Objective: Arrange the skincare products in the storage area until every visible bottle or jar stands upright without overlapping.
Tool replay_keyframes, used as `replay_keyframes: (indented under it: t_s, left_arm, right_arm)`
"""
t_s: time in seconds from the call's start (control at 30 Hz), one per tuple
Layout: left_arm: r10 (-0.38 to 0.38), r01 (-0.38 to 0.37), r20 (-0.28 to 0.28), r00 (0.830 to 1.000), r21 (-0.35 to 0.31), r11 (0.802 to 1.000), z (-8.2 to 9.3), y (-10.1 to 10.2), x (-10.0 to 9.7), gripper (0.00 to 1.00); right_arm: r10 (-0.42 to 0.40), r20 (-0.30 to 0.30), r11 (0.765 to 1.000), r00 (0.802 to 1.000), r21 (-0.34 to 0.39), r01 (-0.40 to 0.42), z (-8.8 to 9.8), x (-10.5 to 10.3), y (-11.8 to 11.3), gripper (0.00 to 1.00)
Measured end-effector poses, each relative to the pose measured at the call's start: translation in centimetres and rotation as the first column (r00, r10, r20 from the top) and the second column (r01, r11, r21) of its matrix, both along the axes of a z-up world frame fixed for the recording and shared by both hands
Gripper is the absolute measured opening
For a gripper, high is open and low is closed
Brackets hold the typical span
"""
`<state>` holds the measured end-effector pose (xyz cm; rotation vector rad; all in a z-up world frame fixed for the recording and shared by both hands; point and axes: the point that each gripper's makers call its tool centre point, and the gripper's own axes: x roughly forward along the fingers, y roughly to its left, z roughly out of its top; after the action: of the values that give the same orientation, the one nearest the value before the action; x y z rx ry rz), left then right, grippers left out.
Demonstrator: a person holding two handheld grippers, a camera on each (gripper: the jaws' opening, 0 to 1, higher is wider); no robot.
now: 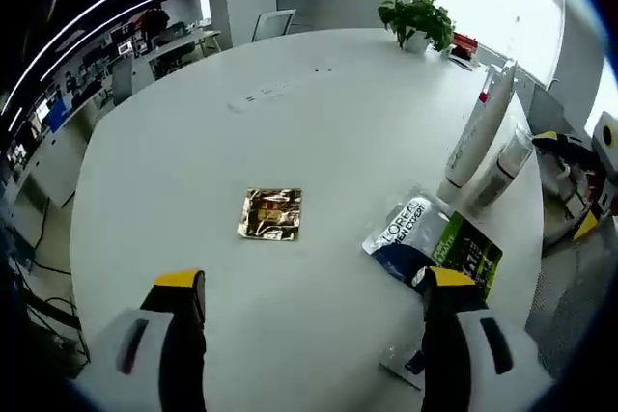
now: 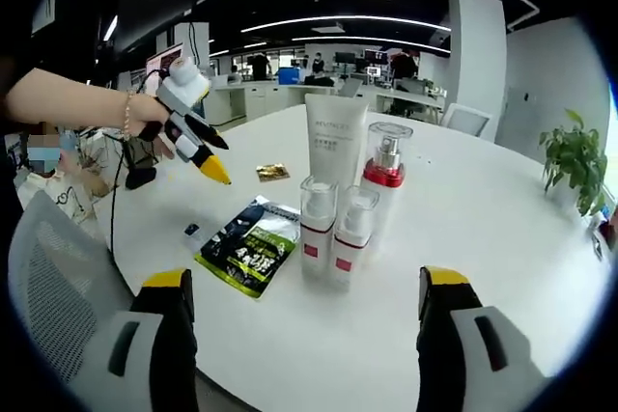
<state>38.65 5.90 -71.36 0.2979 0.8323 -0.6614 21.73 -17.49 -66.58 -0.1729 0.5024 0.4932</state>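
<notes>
Both grippers' fingers point(image 1: 180, 288) point(image 2: 166, 287) spread, nothing held.

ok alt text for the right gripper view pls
Four skincare items stand upright in a cluster on a white table: a tube, a pump bottle and two small bottles. A dark packet and gold sachet lie flat nearby; the left gripper hovers above, the right gripper open.

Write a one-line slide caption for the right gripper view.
Open right gripper faces four upright skincare containers on the white table, beside a flat sachet.
</notes>
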Motion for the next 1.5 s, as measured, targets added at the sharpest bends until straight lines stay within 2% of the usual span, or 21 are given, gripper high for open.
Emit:
replay_keyframes:
  t_s: [0.13, 0.33, 0.7, 0.93, 1.13, 1.2, 1.3, 1.5]
  left_arm:
    - [-0.01, 0.01, -0.002, 1.0, 0.004, 1.0, -0.2, -0.4, 2.0, 0.87]
    - [-0.028, 0.029, -0.033, 0.999, 0.032, 0.999, -2.4, -0.7, 4.1, 0.83]
    - [0.001, 0.003, -0.055, 0.998, 0.078, 0.997, -5.4, -0.4, 7.1, 0.73]
    - [0.006, 0.0, -0.068, 0.998, 0.08, 0.997, -5.8, -0.5, 6.9, 0.7]
    - [0.002, 0.002, -0.052, 0.999, 0.079, 0.997, -5.7, -0.7, 7.3, 0.65]
    - [-0.006, 0.01, -0.046, 0.999, 0.079, 0.997, -5.5, -0.9, 7.1, 0.59]
    - [-0.008, 0.012, -0.049, 0.999, 0.079, 0.997, -5.4, -0.8, 7.1, 0.43]
    - [-0.005, 0.008, -0.042, 0.999, 0.069, 0.998, -5.0, -0.8, 7.3, 0.4]
  right_arm:
    - [-0.01, -0.007, 1.0, 1.0, 0.001, 0.01, -0.1, 0.1, -0.2, 0.96]
    - [-0.014, -0.018, 1.0, 1.0, 0.0, 0.014, -0.5, 0.1, -0.3, 0.96]
    - [-0.016, -0.034, 1.0, 0.999, 0.0, 0.016, -0.7, 0.1, -0.3, 0.95]
    - [-0.021, -0.039, 1.0, 0.999, 0.002, 0.021, -0.8, 0.2, -0.4, 0.95]
    - [-0.02, -0.044, 1.0, 0.999, 0.003, 0.021, -0.9, 0.1, -0.4, 0.94]
    - [-0.02, -0.043, 1.0, 0.999, 0.002, 0.02, -0.9, 0.1, -0.3, 0.94]
    - [-0.019, -0.045, 1.0, 0.999, 0.002, 0.019, -0.9, 0.1, -0.3, 0.93]
    - [-0.018, -0.04, 1.0, 0.999, -0.002, 0.018, -0.8, 0.1, -0.3, 0.93]
